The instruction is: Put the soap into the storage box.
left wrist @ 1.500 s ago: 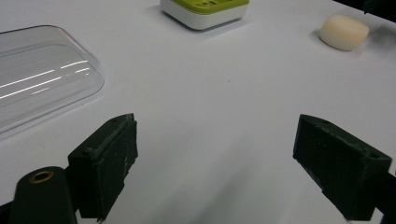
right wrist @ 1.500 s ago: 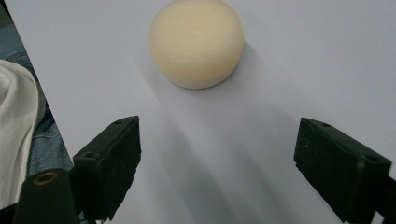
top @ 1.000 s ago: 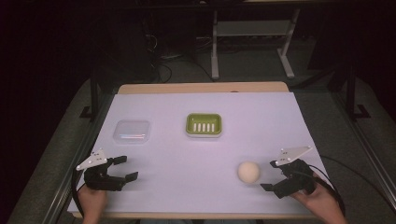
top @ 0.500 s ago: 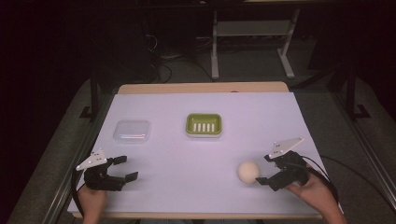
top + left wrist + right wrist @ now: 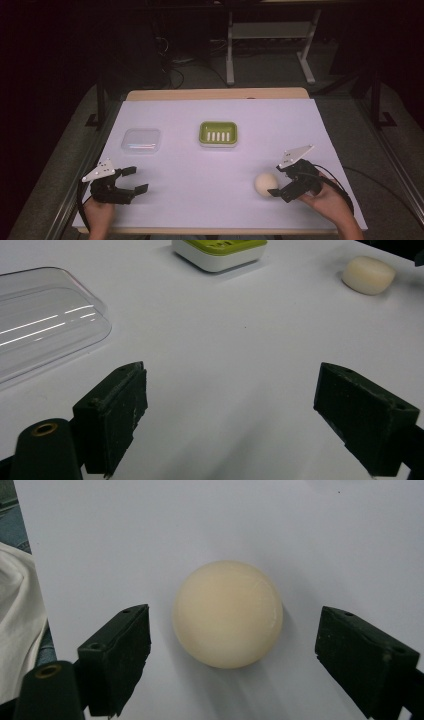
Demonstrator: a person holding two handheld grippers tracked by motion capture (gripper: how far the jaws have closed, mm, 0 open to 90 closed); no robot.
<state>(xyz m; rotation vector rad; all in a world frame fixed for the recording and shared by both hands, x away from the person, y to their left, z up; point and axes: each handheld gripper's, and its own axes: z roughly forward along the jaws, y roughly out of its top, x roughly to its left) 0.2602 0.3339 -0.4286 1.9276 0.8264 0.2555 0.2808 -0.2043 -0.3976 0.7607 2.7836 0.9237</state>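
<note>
Matt white paper-like sheet over the table [image 5: 165, 175], with a bare wooden edge at the far side. Clear glossy plastic for the lid [image 5: 40, 320], smooth green and white plastic for the dish [image 5: 218, 133], waxy matt cream for the soap [image 5: 227, 612]. Dull black, slightly rough plastic on the fingers [image 5: 117, 655].

Left gripper [image 5: 131, 181] held low in the left hand [image 5: 98, 213], jaws spread wide, pointing forward-right. Right gripper [image 5: 275, 180] gripped by the right hand [image 5: 326, 201], jaws spread wide, pointing leftward, grey plate uppermost.
</note>
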